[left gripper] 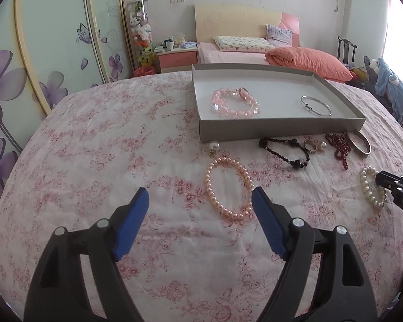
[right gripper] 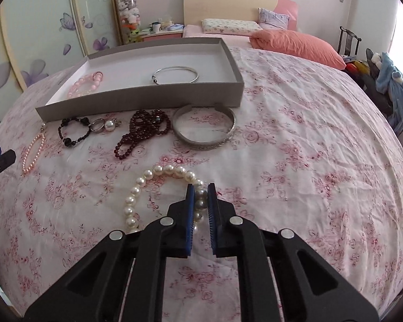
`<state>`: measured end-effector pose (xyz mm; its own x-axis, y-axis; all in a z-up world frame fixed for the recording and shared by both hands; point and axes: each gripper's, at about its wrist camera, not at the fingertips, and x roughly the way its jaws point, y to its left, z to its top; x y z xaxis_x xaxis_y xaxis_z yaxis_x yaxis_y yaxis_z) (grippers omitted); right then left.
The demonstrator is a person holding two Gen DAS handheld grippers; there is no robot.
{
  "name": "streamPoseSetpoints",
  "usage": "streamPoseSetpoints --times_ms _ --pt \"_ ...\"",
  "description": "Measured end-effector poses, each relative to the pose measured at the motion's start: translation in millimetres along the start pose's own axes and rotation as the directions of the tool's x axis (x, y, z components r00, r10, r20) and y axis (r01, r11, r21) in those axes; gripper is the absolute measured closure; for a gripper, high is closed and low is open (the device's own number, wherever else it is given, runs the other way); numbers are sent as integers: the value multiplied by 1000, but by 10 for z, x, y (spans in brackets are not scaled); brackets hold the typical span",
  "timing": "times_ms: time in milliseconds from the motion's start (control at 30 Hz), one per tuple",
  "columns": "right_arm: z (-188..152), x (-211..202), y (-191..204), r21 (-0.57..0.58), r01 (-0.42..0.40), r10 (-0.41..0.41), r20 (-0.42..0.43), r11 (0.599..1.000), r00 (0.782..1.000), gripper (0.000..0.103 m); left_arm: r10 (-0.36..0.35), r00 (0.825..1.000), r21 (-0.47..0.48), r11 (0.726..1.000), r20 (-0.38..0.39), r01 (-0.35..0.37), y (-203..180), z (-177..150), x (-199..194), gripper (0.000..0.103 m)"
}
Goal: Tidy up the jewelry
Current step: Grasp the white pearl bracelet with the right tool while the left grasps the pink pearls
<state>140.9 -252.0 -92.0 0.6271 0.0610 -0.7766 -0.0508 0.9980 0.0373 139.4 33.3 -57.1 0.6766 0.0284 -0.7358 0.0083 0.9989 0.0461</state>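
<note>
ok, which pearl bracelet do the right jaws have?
The white pearl bracelet, large cream beads, nearest the right gripper, whose jaws pinch its far side. The pink pearl bracelet, smaller beads, lies free by the open left gripper.

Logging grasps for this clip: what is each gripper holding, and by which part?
The right gripper is shut on the white pearl bracelet, pinching beads on its right side. The left gripper is open and holds nothing.
</note>
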Motion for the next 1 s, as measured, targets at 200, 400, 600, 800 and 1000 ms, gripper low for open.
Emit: streamPoseSetpoints --times_ms 200,400,600,800,1000 --pt "-14 12 34 -17 2 -2 16 1000 1000 92 9 999 -20 1000 -49 -10 -14 31 174 43" --pt "-38 -4 2 -10 -9 9 18 1000 1000 92 2 995 -55 998 -101 -7 8 39 354 68" --pt "-30 -13 5 -9 -14 14 13 1000 1000 92 5 996 -33 999 -88 -8 -104 56 340 80" --pt "-49 -30 -37 8 -43 43 11 999 999 92 -9 997 -30 1000 -83 6 -114 52 335 96" --pt "-39 -46 -77 40 -84 83 19 996 996 92 -30 996 -44 999 -81 27 -25 -19 270 97"
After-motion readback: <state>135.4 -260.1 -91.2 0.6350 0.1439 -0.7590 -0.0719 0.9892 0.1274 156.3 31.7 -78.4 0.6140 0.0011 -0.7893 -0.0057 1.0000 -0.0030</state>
